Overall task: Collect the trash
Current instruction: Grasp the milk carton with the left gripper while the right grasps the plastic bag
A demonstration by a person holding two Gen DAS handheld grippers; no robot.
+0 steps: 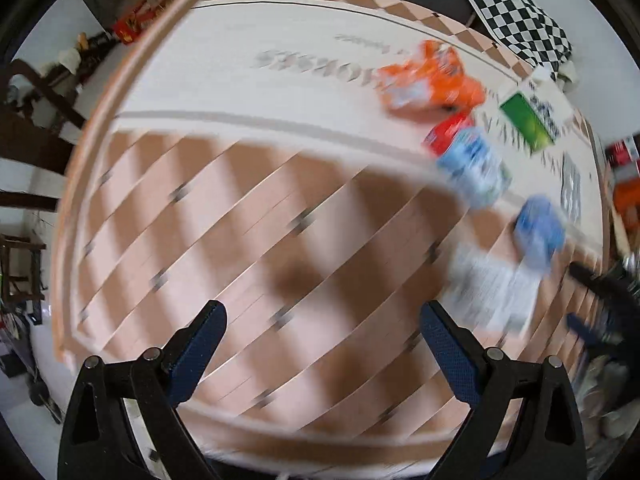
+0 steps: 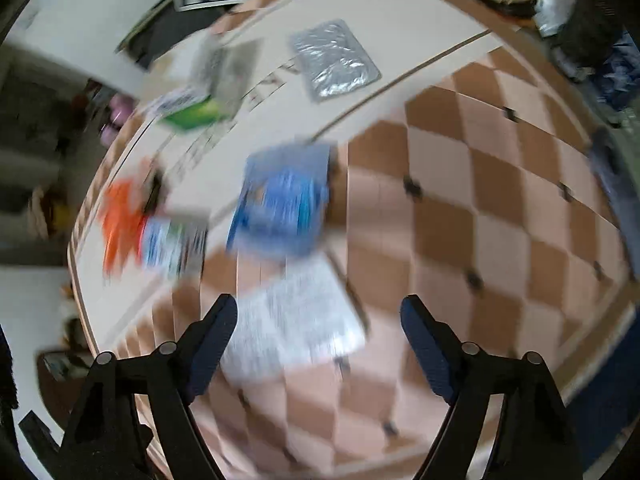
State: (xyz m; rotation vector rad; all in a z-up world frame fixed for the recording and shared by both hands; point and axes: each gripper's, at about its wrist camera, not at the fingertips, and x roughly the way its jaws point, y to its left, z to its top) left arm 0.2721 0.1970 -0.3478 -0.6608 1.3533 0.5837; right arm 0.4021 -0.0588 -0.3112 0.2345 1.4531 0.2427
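Observation:
Both views are motion-blurred. Trash lies on a checkered table (image 1: 248, 216): an orange wrapper (image 1: 432, 80), a red packet (image 1: 450, 132), a light-blue packet (image 1: 474, 168), a blue wrapper (image 1: 538, 232), a white printed sheet (image 1: 492, 292) and a green packet (image 1: 528, 122). My left gripper (image 1: 322, 356) is open and empty above bare table, left of the trash. My right gripper (image 2: 320, 352) is open and empty, just above the white sheet (image 2: 296, 320), with the blue wrapper (image 2: 284, 204), light-blue packet (image 2: 172, 244), orange wrapper (image 2: 120, 224), green packet (image 2: 192, 114) and a silver foil bag (image 2: 334, 60) beyond.
A black-and-white checkered cloth (image 1: 520, 20) hangs past the table's far edge. Dark wooden furniture (image 1: 28, 140) stands at the left. The right gripper's dark body (image 1: 604, 304) shows at the left wrist view's right edge. Clutter and bags (image 2: 592, 20) lie beyond the table's right side.

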